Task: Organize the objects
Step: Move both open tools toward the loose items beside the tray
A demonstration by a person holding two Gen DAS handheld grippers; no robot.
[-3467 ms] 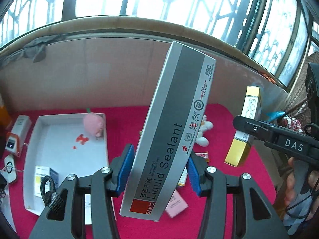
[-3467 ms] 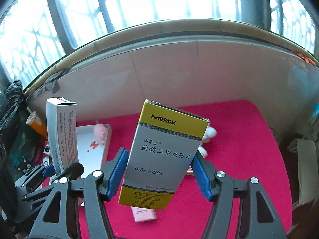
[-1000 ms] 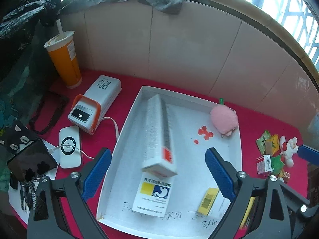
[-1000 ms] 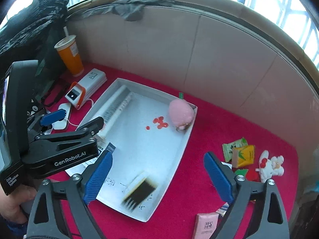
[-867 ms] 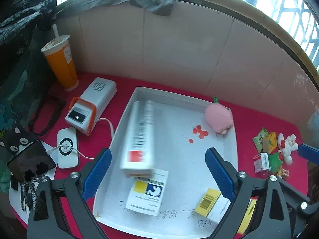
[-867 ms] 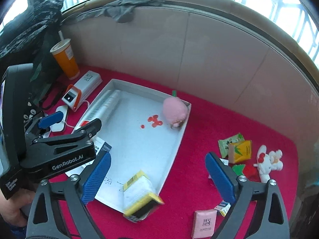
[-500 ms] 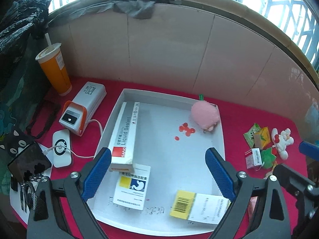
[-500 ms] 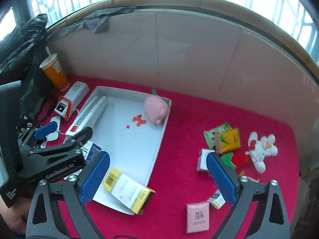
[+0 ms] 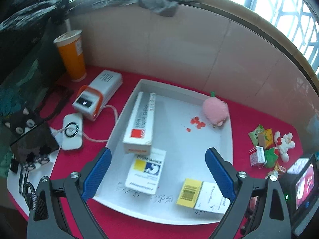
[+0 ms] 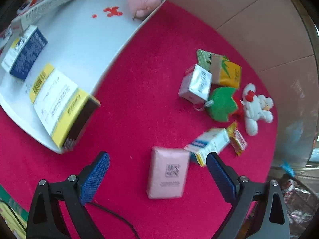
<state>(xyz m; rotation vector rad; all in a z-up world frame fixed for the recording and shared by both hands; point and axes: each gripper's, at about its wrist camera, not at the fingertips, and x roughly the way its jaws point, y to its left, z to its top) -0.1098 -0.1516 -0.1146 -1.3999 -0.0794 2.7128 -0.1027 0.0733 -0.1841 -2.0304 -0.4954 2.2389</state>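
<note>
A white tray [image 9: 179, 137] on the red cloth holds a long grey sealant box [image 9: 141, 121], a blue-and-yellow box [image 9: 146, 171], a yellow-and-white medicine box [image 9: 201, 194] and a pink plush [image 9: 215, 109]. My left gripper [image 9: 157, 153] hovers open above the tray's near half with nothing in it. My right gripper [image 10: 157, 156] is open low over the cloth to the right of the tray [image 10: 89, 39]. A flat pink packet [image 10: 167, 173] lies between its fingers, untouched. The medicine box [image 10: 57, 101] leans on the tray's near corner.
Loose on the cloth at right: a white-and-blue box [image 10: 209, 141], a small carton [image 10: 196, 83], an orange packet [image 10: 227, 71], a green plush [image 10: 221, 104], a white plush toy [image 10: 257, 109]. Left of the tray stand an orange cup [image 9: 70, 57], a white-and-orange device [image 9: 97, 95], a charger pad [image 9: 71, 131].
Both boxes left the grippers and came to rest in the tray. The right gripper dropped and tipped down toward the pink packet. The left gripper drifted slightly, still open.
</note>
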